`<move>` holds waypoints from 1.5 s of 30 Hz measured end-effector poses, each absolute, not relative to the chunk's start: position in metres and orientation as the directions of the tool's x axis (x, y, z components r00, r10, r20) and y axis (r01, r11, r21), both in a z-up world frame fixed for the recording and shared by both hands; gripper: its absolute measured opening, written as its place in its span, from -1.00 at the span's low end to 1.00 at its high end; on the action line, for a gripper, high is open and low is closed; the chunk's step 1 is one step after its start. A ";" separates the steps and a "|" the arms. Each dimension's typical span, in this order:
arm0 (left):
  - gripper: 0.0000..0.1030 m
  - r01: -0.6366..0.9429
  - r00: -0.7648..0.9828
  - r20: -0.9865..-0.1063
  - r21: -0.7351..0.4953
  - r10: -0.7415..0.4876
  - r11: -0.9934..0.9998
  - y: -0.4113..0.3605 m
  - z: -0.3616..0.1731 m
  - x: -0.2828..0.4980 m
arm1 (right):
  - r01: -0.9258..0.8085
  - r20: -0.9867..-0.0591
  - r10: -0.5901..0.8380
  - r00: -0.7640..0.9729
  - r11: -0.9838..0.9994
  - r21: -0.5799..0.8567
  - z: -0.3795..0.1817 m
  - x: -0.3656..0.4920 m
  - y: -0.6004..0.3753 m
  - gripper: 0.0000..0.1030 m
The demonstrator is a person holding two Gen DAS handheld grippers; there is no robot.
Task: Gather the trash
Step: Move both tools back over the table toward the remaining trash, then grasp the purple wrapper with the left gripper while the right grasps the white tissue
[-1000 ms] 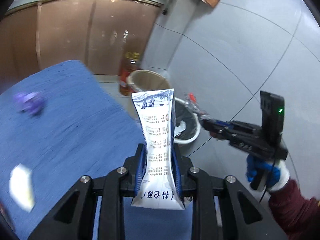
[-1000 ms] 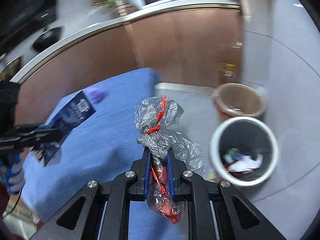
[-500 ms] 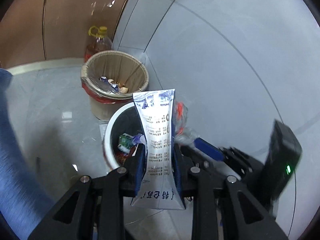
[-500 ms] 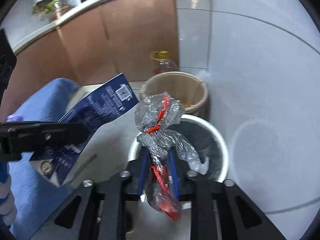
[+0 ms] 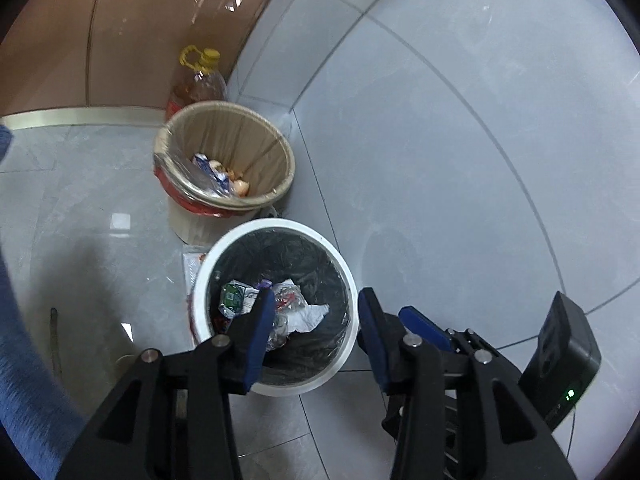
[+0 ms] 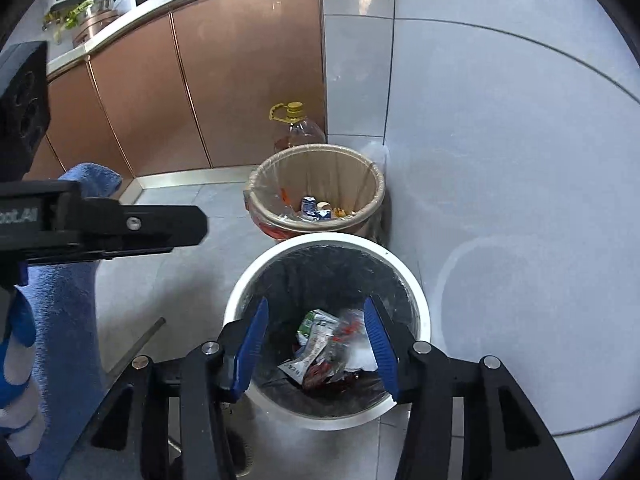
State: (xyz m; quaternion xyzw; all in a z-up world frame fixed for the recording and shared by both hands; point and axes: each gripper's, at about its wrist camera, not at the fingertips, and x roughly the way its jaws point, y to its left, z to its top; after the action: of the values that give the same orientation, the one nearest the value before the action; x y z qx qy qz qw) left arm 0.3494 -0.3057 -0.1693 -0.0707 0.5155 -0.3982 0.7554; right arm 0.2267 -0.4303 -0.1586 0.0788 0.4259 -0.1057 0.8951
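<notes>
A white bin with a black liner (image 5: 340, 268) (image 6: 416, 292) stands on the floor against the wall. Crumpled trash (image 5: 296, 312) lies inside it, with the clear and red plastic bag (image 6: 332, 356) on top. My left gripper (image 5: 316, 324) is open and empty, right above the bin. My right gripper (image 6: 316, 332) is open and empty, also above the bin. The right gripper's blue finger (image 5: 424, 324) shows beside the left one. The left gripper's body (image 6: 132, 228) shows at the left of the right wrist view.
A tan lined bin (image 5: 280, 148) (image 6: 368, 176) with scraps stands just behind the white one. An oil bottle (image 5: 200, 84) (image 6: 298, 128) stands behind it at the copper cabinets (image 6: 240, 80). The grey tiled wall (image 5: 460, 140) is at the right. A blue cloth (image 6: 64, 300) is at the left.
Both grippers have opened. The milk carton has left my left gripper and the plastic bag has left my right gripper. The bag now lies in the white bin.
</notes>
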 end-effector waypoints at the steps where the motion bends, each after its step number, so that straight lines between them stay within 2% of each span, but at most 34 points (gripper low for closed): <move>1: -0.20 0.531 0.166 -0.720 -0.511 -0.674 0.676 -0.299 -0.164 0.346 | 0.254 -0.773 -0.119 0.623 0.966 0.056 -0.154 0.225 -0.427 -0.08; 11: -0.20 0.550 0.348 -0.669 -0.422 -0.657 0.721 -0.206 -0.090 0.282 | 0.179 -0.694 -0.065 0.717 0.979 0.094 -0.095 0.194 -0.380 -0.05; 19: -0.20 0.512 0.468 -0.629 -0.379 -0.621 0.770 -0.109 -0.056 0.229 | 0.020 -0.629 0.055 0.776 0.994 0.111 -0.050 0.165 -0.319 -0.01; 28: -0.20 0.389 0.604 -0.614 -0.331 -0.509 0.860 0.005 -0.046 0.188 | -0.181 -0.590 0.220 0.777 0.976 0.124 -0.022 0.138 -0.245 -0.01; 37: -0.19 0.240 0.710 -0.596 -0.297 -0.376 0.924 0.124 -0.041 0.151 | -0.303 -0.590 0.312 0.745 0.946 0.118 -0.019 0.118 -0.183 -0.01; 39: -0.04 0.210 0.731 -0.588 -0.287 -0.345 0.935 0.151 -0.041 0.142 | -0.321 -0.594 0.323 0.737 0.940 0.114 -0.018 0.115 -0.172 0.00; 45: 0.03 0.108 0.771 -0.590 -0.248 -0.238 0.963 0.219 -0.052 0.116 | -0.390 -0.611 0.373 0.698 0.914 0.112 -0.020 0.112 -0.137 0.15</move>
State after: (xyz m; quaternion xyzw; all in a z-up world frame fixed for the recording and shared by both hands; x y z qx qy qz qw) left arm 0.1157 0.2194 -0.0521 -0.1004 0.3253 -0.0925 0.9357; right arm 0.1123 -0.1373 -0.0198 -0.0130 0.3285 0.2073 0.9214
